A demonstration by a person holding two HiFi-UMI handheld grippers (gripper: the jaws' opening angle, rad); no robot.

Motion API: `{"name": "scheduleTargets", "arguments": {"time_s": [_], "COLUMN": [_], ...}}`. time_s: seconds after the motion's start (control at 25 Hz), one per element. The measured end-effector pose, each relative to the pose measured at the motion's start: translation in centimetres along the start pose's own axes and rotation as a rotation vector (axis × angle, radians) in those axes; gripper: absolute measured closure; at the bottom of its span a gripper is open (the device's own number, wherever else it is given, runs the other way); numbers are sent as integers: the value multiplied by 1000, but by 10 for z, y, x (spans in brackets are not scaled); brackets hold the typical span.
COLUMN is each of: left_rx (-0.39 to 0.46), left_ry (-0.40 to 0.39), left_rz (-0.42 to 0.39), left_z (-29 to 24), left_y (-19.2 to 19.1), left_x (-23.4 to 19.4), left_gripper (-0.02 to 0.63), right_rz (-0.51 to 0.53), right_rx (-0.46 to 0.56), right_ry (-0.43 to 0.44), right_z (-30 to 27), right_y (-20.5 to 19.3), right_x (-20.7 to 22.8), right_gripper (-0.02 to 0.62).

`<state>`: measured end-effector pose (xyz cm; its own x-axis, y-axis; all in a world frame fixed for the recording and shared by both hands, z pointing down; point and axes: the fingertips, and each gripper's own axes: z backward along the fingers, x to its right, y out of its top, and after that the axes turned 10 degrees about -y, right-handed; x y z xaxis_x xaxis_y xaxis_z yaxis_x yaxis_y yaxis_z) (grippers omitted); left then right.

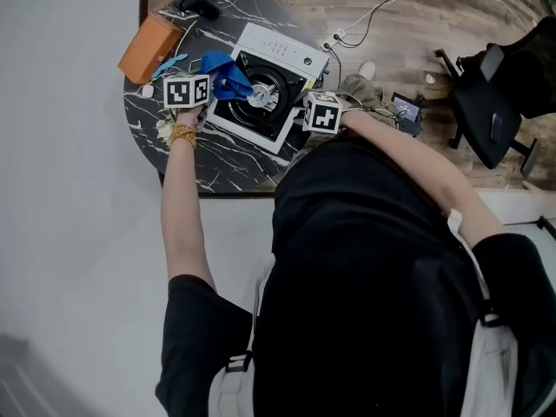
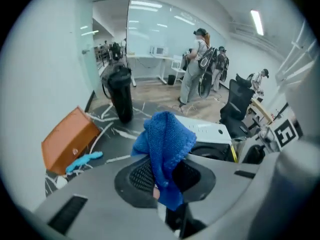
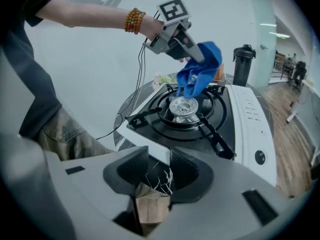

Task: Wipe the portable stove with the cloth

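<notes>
Counter (image 1: 226, 168): black marble, round, carries everything.

Portable stove (image 1: 287, 55): white body, sits mid-counter turned at an angle, control strip along its far right edge. Black recessed top, 1 round steel burner (image 3: 184, 109) in the middle, black pan supports radiating out. No obvious dirt visible on it.

Left claw (image 2: 162, 176): clenched on the cloth (image 2: 167, 144), pads pinching a fold. It sits at the stove's left edge, pointing steeply down.

Right claw (image 3: 159, 171): released, jaws apart, nothing between them, only counter and floor show through the gap. It sits by the stove's near right corner, not touching it.

Cloth: bright blue, knit or terry texture, bunched. It hangs with its long axis vertical, and the loose lower end is right over the burner. Contact there can't be told, it looks just above.

Key relation: the stove top lies below and to the right of the left claw, so my read is the next move is down, then across the top. The left hand is the working one, and the right is near enough to steady the stove.

Snag risk: the pan supports could catch the loose end.
</notes>
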<state>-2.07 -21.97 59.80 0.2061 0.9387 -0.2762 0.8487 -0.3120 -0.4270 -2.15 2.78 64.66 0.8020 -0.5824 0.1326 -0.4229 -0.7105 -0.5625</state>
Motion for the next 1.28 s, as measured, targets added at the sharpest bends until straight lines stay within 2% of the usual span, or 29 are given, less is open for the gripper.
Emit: {"name": "scheduleTargets", "arguments": {"time_s": [0.04, 0.08, 0.16, 0.28, 0.4, 0.48, 0.64, 0.8, 1.08, 1.28], "left_rx": [24, 12, -83, -287, -385, -394, -388, -393, -288, -277], "left_ry": [11, 18, 12, -3, 14, 12, -10, -29, -55, -39], "left_rz": [-23, -61, -124, -141, -208, -232, -199, -165, -72, -107], "left_z": [0, -6, -32, -73, -80, -79, -70, -54, -32, -20], "left_y": [21, 38, 54, 39, 31, 32, 17, -16, -62, -89], "left_x": [-4, -7, -7, -1, 0, -3, -6, -8, -2, 6], "left_gripper": [538, 538, 538, 538, 545, 545, 545, 545, 545, 541], "right_rz": [-21, -36, -27, 38, 71, 78, 91, 88, 99, 132], "right_rx": [-8, -16, -19, -7, 1, -1, -6, -3, -31, -51], "right_ry": [9, 16, 9, -18, -24, -29, -32, -31, -24, -12], "right_z": [0, -1, -2, -3, -4, -3, -2, -3, -1, -1], "right_y": [2, 3, 4, 5, 3, 0, 0, 0, -7, -9], "right_x": [2, 4, 5, 2, 1, 2, 1, 1, -2, -10], "right_gripper": [478, 491, 491, 491, 491, 491, 491, 491, 518, 520]}}
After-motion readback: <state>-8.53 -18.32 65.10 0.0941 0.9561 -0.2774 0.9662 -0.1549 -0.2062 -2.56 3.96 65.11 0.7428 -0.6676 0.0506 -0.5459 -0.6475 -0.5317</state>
